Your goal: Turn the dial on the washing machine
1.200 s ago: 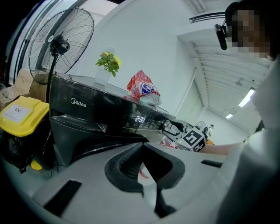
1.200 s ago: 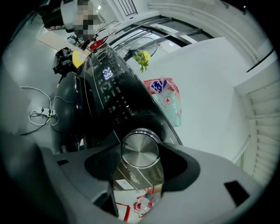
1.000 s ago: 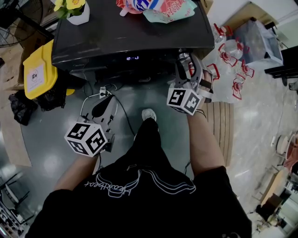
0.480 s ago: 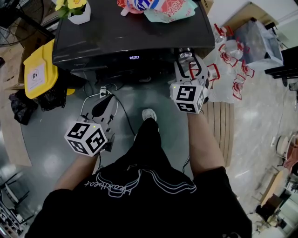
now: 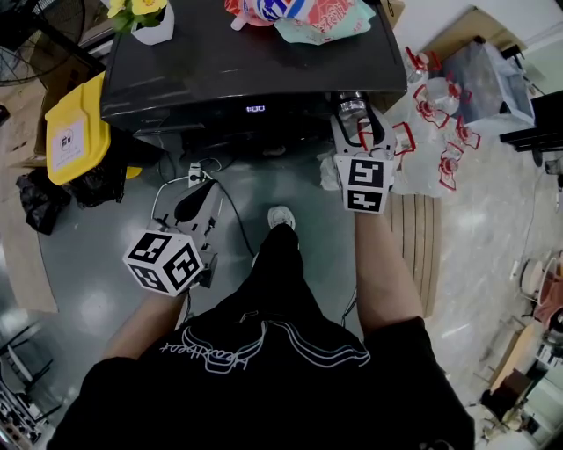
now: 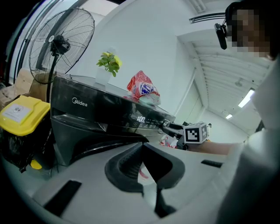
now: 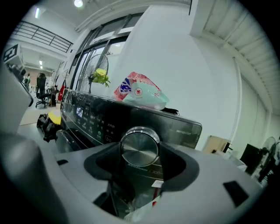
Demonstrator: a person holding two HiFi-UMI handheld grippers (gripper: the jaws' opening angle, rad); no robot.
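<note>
The dark washing machine (image 5: 246, 61) stands ahead of me, with digits lit on its display (image 5: 255, 108). Its round silver dial (image 7: 140, 148) sits at the right end of the control panel. My right gripper (image 7: 140, 154) is shut on the dial, one dark pad pressing on each side of it. From the head view, the right gripper (image 5: 354, 120) reaches the dial (image 5: 350, 103) at the panel's right corner. My left gripper (image 5: 195, 200) hangs low over the floor, left of the machine's front. Its jaws (image 6: 141, 148) are shut with nothing between them.
A flower pot (image 5: 145, 19) and a red-and-teal bag (image 5: 303, 13) lie on the machine's lid. A yellow-lidded bin (image 5: 75, 132) stands at its left and a fan (image 6: 61, 43) behind that. Plastic bags (image 5: 440, 114) pile up on the right. A cable and plug (image 5: 195, 171) lie on the floor.
The right gripper has rolled about its own axis while staying shut on the dial, so its marker cube now sits squarer. The display changed from dashes to digits. The left gripper kept still.
</note>
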